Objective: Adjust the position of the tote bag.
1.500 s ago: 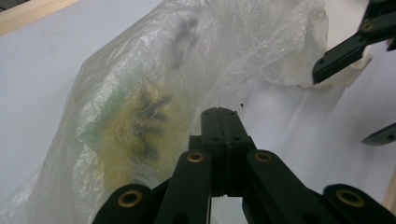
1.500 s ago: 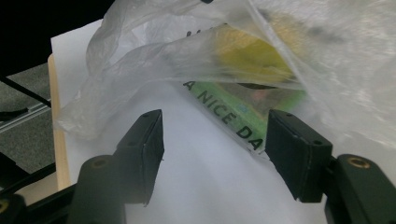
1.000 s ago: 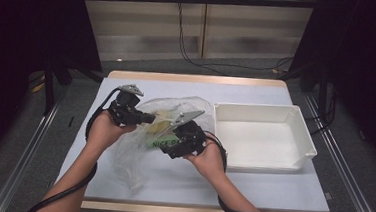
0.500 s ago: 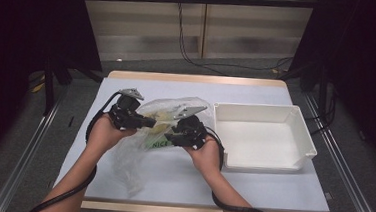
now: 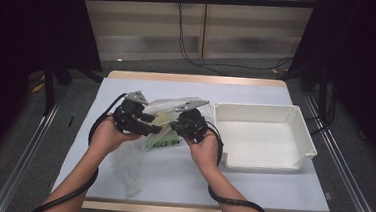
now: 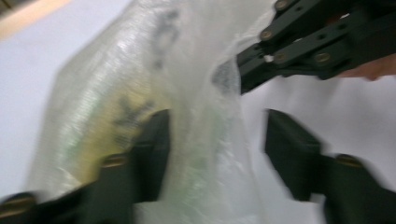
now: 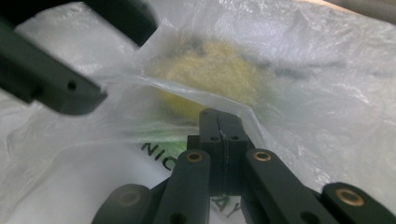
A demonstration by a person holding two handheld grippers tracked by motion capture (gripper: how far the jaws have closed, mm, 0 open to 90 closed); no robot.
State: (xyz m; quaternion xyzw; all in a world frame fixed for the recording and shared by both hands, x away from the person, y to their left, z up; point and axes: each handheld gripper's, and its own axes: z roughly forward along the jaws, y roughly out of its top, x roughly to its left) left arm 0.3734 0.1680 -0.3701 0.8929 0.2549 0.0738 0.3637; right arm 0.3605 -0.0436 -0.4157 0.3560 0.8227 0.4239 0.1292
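Note:
A clear plastic bag point(image 5: 149, 144) with green print lies on the table between my hands, and a yellow lump point(image 7: 210, 74) shows through its film. My right gripper point(image 5: 175, 126) is shut, its jaws point(image 7: 219, 116) pinching the bag's rim at the mouth. My left gripper point(image 5: 155, 129) faces it from the left. Its jaws point(image 6: 215, 121) have just been opening and stand apart, with bag film point(image 6: 187, 93) draped loosely between them and over one finger point(image 6: 154, 140). The right gripper's black links point(image 6: 308, 42) show close beyond them.
A white plastic bin point(image 5: 303, 144) stands on the table just right of my right hand. The pale table top point(image 5: 270, 187) runs to a wooden edge. Black cables trail from both grippers toward me.
The right gripper has shifted slightly away from me to meet the left at the bag's mouth. The bag is bunched up higher between the two grippers.

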